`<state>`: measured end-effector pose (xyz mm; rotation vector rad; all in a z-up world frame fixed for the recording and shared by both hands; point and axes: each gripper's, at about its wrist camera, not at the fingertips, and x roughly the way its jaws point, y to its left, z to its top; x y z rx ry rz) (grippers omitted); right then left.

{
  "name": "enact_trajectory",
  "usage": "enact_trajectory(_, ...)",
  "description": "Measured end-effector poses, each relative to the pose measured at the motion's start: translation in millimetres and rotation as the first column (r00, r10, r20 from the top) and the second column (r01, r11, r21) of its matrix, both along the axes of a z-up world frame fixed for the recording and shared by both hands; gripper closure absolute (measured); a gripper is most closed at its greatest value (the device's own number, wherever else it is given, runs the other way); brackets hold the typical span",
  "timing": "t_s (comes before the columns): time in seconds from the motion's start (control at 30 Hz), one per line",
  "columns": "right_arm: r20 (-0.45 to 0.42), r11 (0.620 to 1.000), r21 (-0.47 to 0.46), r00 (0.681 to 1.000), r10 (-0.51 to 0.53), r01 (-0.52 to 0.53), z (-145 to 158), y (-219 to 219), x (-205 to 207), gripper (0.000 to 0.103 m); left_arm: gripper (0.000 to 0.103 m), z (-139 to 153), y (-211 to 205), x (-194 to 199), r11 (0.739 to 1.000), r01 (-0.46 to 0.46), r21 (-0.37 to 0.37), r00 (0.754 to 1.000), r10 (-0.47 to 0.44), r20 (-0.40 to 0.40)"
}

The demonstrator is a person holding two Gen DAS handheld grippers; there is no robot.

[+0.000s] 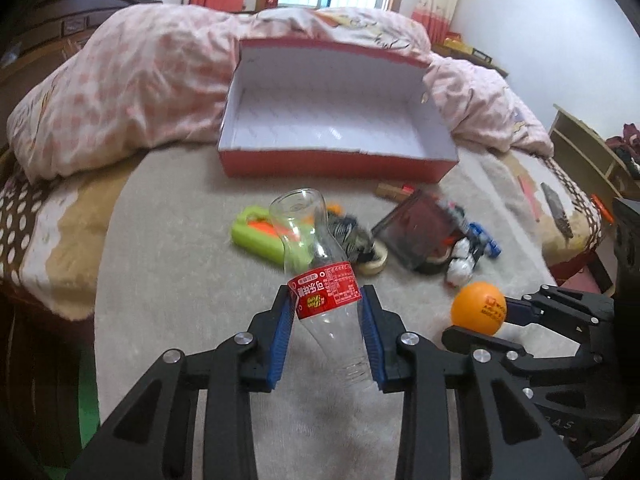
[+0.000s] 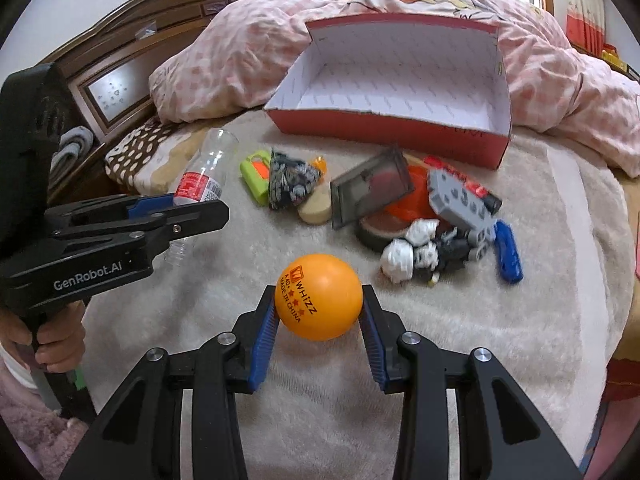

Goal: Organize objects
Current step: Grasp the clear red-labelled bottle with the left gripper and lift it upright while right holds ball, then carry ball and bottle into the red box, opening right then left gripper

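While both views show the bottle (image 1: 320, 280), only the right shows a hand (image 2: 56, 340).

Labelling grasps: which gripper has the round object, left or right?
The right gripper: its pads clamp the orange ball. The left gripper is shut on the clear plastic bottle instead.

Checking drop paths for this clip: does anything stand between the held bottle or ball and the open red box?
A toy pile lies on the blanket between both held items, the bottle and orange ball, and the red box. It is low, so a lifted carry should clear it.
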<state>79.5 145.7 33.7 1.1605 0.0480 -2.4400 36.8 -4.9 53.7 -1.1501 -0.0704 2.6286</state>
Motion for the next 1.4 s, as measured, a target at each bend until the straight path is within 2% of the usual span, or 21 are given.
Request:
enact_trajectory(0.27,-0.009,1.0,-0.009,1.0,0.012,-0.012,27,-2,-31,0.063,0.07,22,3,-32,1.0,0.028,0.002,0.999,-0.028,-0.037)
enact_trajectory(0.57,-0.019,1.0,0.016,0.999,-0.026,0.026,46,2,-90,0.063,0.07,37,11,-95,0.999,0.033,0.0,0.997,-0.033,-0.064)
enact_trajectory(0.8,-0.028,0.996,0.024,0.996,-0.085,0.086,54,12,-143,0.063,0.07,33,19,-151,0.999,0.04,-0.013,0.998,-0.041,-0.051)
enact_trajectory(1.03,-0.019,0.987,0.06,0.989,-0.148,0.149,43,20,-192,0.063,0.07,16,23,-199,1.0,0.013,-0.027,1.0,-0.013,-0.005)
enact_trajectory(1.27,-0.031,0.981,0.084,0.985,-0.17,0.172,34,20,-214,0.063,0.07,4,30,-216,0.999,0.016,-0.042,1.0,-0.015,0.017)
enact_trajectory(1.33,-0.031,0.98,0.088,0.984,-0.174,0.176,32,20,-216,0.063,0.064,1,33,-219,0.998,0.019,-0.054,1.0,-0.017,0.026)
enact_trajectory(1.4,-0.04,0.977,0.11,0.983,-0.179,0.182,28,19,-219,0.062,0.048,-1,34,-221,0.998,0.01,-0.069,1.0,-0.008,0.03)
